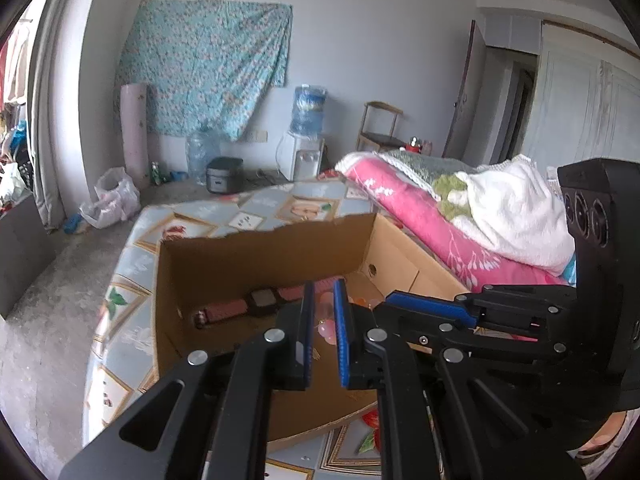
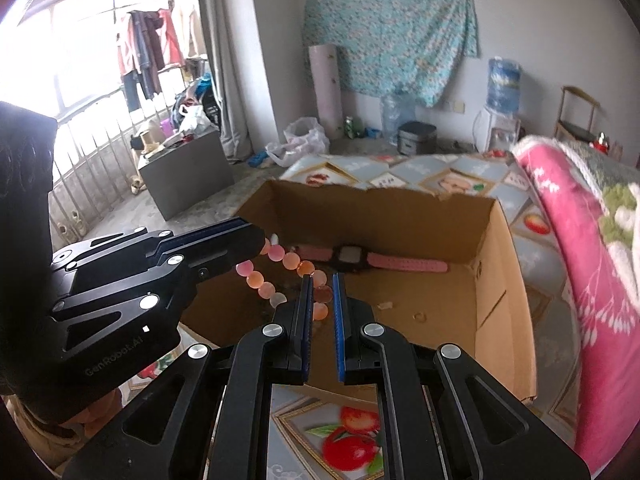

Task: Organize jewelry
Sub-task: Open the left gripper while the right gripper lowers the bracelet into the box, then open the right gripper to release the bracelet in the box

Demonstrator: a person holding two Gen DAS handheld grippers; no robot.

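Observation:
A cardboard box [image 2: 496, 264] stands open on the bed. A pink-strapped watch [image 2: 360, 260] lies along its far wall; it also shows in the left wrist view [image 1: 248, 304]. My left gripper [image 2: 260, 240] comes in from the left, shut on a pink and orange bead bracelet [image 2: 280, 276] that hangs over the box. The bracelet shows between the left gripper's [image 1: 324, 292] pads in the left wrist view [image 1: 328, 328]. My right gripper [image 2: 322, 284] is slightly open and empty just in front of the beads; it also shows in the left wrist view [image 1: 390, 298].
The bed has a patterned sheet [image 2: 400, 178]. A pink blanket [image 2: 568, 240] and white towel [image 1: 516, 208] lie on the right. Small bits [image 2: 420, 316] lie on the box floor. A grey cabinet [image 2: 184, 172] and water dispenser [image 2: 500, 120] stand behind.

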